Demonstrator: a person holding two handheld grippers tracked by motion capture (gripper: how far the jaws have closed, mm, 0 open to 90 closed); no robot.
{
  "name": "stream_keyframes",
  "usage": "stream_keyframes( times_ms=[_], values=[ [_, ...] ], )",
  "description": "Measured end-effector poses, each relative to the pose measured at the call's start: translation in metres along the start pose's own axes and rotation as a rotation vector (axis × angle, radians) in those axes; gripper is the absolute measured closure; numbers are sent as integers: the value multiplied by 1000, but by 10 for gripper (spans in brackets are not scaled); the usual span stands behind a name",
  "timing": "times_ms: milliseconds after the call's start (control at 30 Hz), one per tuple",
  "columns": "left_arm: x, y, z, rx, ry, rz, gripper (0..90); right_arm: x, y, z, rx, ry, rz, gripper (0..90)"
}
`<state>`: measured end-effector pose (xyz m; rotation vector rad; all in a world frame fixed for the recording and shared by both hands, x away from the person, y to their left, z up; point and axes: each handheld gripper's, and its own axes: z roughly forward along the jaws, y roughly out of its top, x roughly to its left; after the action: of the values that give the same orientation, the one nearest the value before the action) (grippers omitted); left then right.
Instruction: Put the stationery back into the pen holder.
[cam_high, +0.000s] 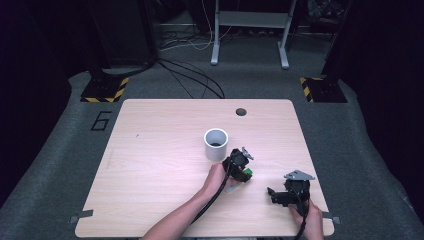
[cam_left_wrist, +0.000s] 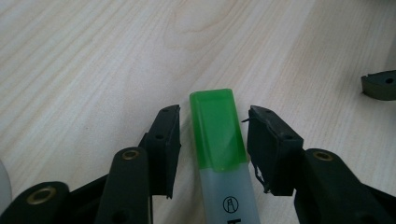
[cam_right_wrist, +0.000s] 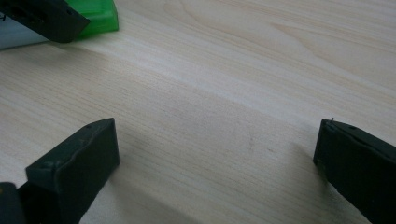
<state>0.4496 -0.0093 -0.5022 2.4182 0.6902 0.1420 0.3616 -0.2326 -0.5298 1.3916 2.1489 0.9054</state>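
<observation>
Fingers of left gripper (cam_left_wrist: 214, 140) sit either side of a green-capped highlighter (cam_left_wrist: 219, 140), small gaps both sides, not clamped; pen lies flat on table (cam_high: 150, 150), just right of the white cup (cam_high: 216, 144). Right gripper (cam_right_wrist: 215, 158) wide apart, nothing between, low over bare wood nr front-right edge.

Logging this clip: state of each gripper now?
Left gripper: open, jaws either side of the highlighter, gaps visible.
Right gripper: open, empty.
</observation>
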Motion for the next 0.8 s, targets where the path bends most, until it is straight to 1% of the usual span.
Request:
stream_keyframes(
  times_ms=[33,67,100,133,167,200,233,300,433,467,500,567,600,633,667,700,733,767,800],
  values=[
    [-1,0,0,-1,5,3,558,0,0,0,-1,1,-2,0],
    [-2,0,0,8,1,8,568,0,0,0,1,0,-1,0],
    [-3,1,0,16,12,15,577,0,0,0,0,0,0,0],
    [-5,1,0,22,31,26,590,0,0,0,0,0,0,0],
    [-5,1,0,22,31,26,615,0,0,0,1,0,0,0],
    [-7,1,0,25,46,36,629,0,0,0,1,0,0,0],
    [-8,1,0,23,51,38,634,0,0,0,-2,2,-6,0],
    [-8,0,0,22,52,39,661,0,0,0,-1,1,-3,0],
    [-8,0,0,16,50,40,669,0,0,0,-1,1,-4,0],
    [-8,0,0,20,46,47,670,0,0,0,-1,1,-4,0],
    [-8,0,0,12,45,45,670,0,0,0,-1,1,-3,0],
    [-7,0,-1,13,43,43,671,0,0,0,-1,1,-4,0],
    [-6,-2,-1,-4,30,30,671,0,0,0,0,1,-4,0],
    [-5,-3,-3,-11,27,32,672,0,0,0,-1,0,-3,0],
    [-5,-4,-4,-24,21,23,672,0,0,0,-1,1,-3,0],
    [-4,-4,-5,-33,16,22,672,0,0,0,-1,1,-4,0],
    [-4,-4,-7,-43,19,25,672,0,0,0,-1,1,-4,0],
    [-4,-4,-7,-43,19,25,672,0,0,0,-1,1,-4,0],
    [-4,-6,-12,-65,11,23,672,0,0,0,-1,1,-4,0]
  ],
)
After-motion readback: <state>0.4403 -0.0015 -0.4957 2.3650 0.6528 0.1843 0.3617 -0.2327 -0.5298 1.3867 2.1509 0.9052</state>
